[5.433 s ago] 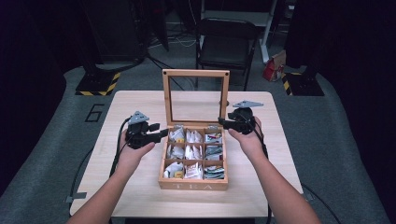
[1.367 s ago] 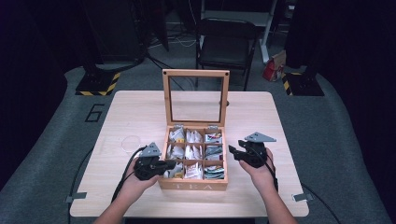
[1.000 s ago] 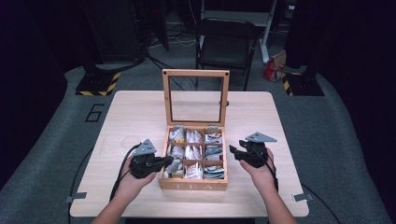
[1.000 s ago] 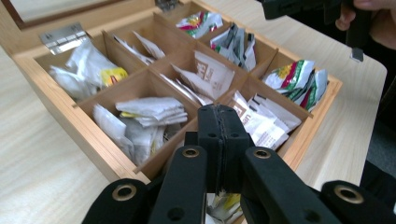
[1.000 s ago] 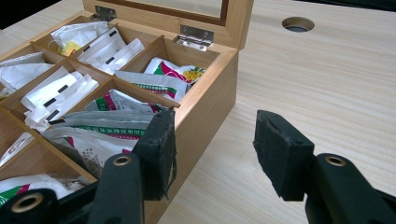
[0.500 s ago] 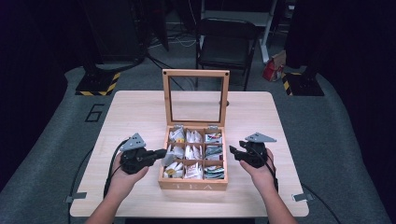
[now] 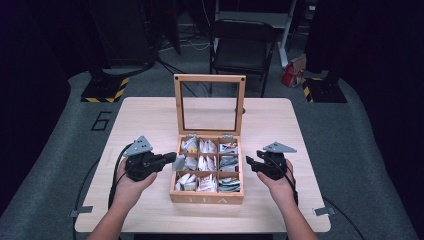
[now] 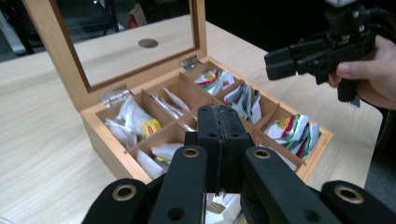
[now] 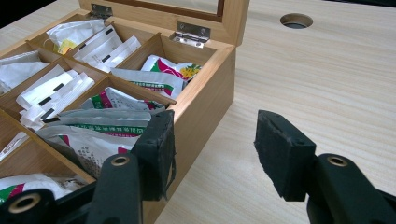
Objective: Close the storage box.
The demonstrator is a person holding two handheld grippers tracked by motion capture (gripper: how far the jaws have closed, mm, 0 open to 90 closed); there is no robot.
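An open wooden tea box (image 7: 206,197) sits mid-table with its glass-paned lid (image 7: 177,105) upright. Its compartments hold several tea bags (image 7: 206,162), white on the left and green and red on the right (image 9: 161,70). My left gripper (image 7: 172,157) is shut, its tips at the box's left wall. In the left gripper view the jaws (image 8: 219,114) press together over the box (image 8: 107,140). A white packet (image 8: 219,205) shows beneath them; I cannot tell if it is held. My right gripper (image 7: 248,162) stands open beside the box's right wall (image 9: 205,107), with nothing between its jaws (image 9: 215,135).
The light wooden table (image 7: 150,120) has a round cable hole (image 9: 295,20) behind the box. A black chair (image 7: 240,50) stands beyond the far edge, and cables trail off the table from both grippers. Bare tabletop lies left and right of the box.
My left gripper has drawn left and slightly back from the box's front-left compartment, staying shut. The right gripper has held still, open, over the last second.
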